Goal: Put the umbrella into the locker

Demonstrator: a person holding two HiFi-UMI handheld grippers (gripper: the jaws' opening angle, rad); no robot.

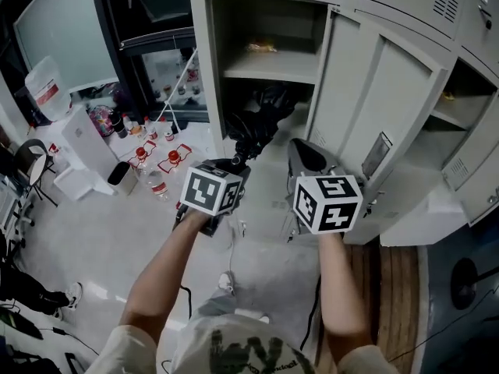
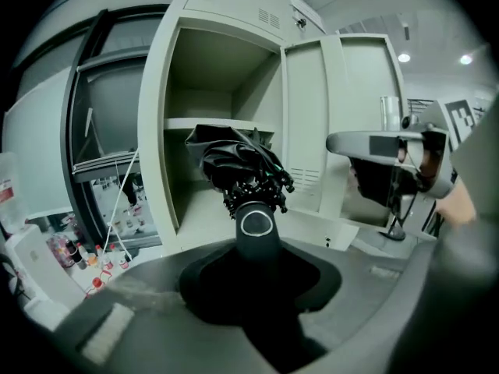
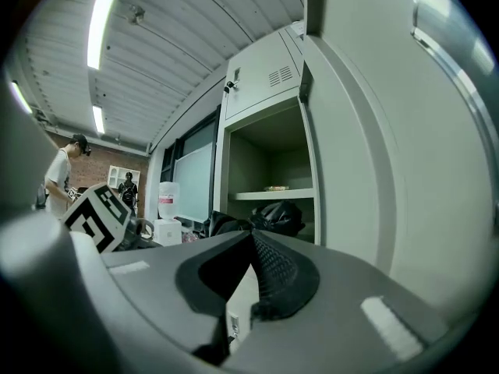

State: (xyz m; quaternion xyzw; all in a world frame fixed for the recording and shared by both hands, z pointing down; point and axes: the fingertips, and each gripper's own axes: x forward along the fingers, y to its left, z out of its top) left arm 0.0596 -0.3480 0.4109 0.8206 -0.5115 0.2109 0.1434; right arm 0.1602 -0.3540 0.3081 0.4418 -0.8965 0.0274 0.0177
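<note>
**Umbrella at locker mouth: handling and container notes**

Object: black folding umbrella (image 2: 234, 162), collapsed but unstrapped, its canopy a loose crumpled bundle with rib tips sticking out. Judged light. The shaft and handle look stiff. The fabric is soft and floppy, and could snag on the shelf edge or the door frame.

Grip: left gripper (image 2: 257, 265) is clamped on the cylindrical handle (image 2: 256, 223), whose round end cap shows just past the pads. The handle seems the right hold, being the only rigid, graspable part. It looks smooth, so it may twist in the pads if the canopy drags.

Position: in the left gripper view the canopy sits centre frame, just under the shelf (image 2: 207, 123), at or just inside the lower opening. I cannot tell how deep.

Right gripper (image 3: 249, 244): jaw tips meet with nothing between them. It is empty and held beside the open door (image 1: 382, 92), right of centre in the head view.

Containers:
- Grey metal locker (image 1: 204, 61), upper centre of the head view, door swung right.
- Upper compartment: one small yellowish item (image 1: 261, 47) on the shelf, type unclear.
- Lower compartment: dark, with only the umbrella fabric made out.
- Neighbouring locker (image 1: 468, 107), far right: also open, with a small yellowish object (image 1: 448, 96) on its shelf.

Judgement: the lower bay looks roomy enough, so lead with the canopy end.
</note>
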